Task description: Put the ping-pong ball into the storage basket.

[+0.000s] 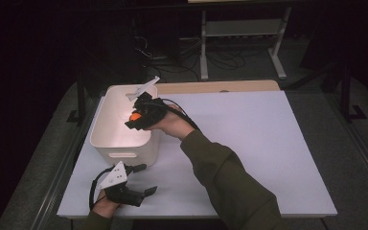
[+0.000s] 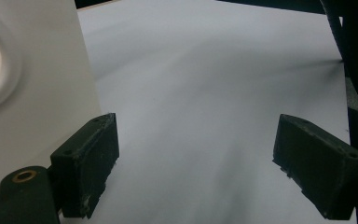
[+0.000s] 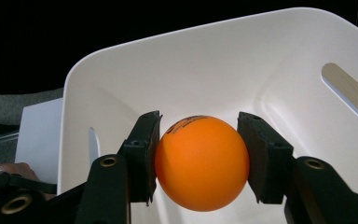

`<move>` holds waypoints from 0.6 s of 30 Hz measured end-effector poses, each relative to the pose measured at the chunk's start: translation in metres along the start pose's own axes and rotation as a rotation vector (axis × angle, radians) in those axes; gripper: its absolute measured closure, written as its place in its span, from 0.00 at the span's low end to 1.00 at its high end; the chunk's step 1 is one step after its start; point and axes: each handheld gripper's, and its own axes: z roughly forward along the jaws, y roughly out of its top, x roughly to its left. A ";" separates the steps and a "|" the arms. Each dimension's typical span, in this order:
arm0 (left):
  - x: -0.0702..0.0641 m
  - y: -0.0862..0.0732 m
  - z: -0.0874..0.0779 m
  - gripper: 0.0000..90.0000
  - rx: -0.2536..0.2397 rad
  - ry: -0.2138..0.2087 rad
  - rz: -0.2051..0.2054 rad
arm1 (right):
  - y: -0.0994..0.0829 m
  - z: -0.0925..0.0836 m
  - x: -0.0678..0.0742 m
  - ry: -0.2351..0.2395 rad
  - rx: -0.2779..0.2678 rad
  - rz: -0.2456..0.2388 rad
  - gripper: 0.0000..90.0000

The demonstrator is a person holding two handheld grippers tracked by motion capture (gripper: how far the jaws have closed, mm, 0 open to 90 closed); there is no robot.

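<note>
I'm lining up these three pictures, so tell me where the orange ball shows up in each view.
High view: the orange ball sits left of centre, in the right gripper over the white bin.
Left gripper view: the ball is not in it; the bin's outer wall stands at left.
Right gripper view: the ball is at bottom centre, clamped between the jaws.
Shared landmark: the white bin.

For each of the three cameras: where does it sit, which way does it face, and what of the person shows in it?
High view: above the near edge, looking forward and down on the table; both forearms, left gripper, right gripper.
Left gripper view: on the left gripper, along open jaws over the table beside the bin.
Right gripper view: on the right gripper, into the bin, jaws clamping an orange ball.
Shared: all three show the bin.
</note>
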 end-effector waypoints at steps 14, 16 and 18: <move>0.000 0.000 0.000 0.16 0.001 -0.002 0.002 | 0.000 0.014 0.002 0.022 0.066 -0.016 0.54; 0.000 0.000 0.000 0.16 0.001 -0.001 0.002 | 0.001 0.015 0.002 0.020 0.070 -0.018 0.54; 0.000 0.000 0.000 0.16 0.001 0.000 0.003 | 0.001 0.015 0.002 0.019 0.074 -0.018 0.52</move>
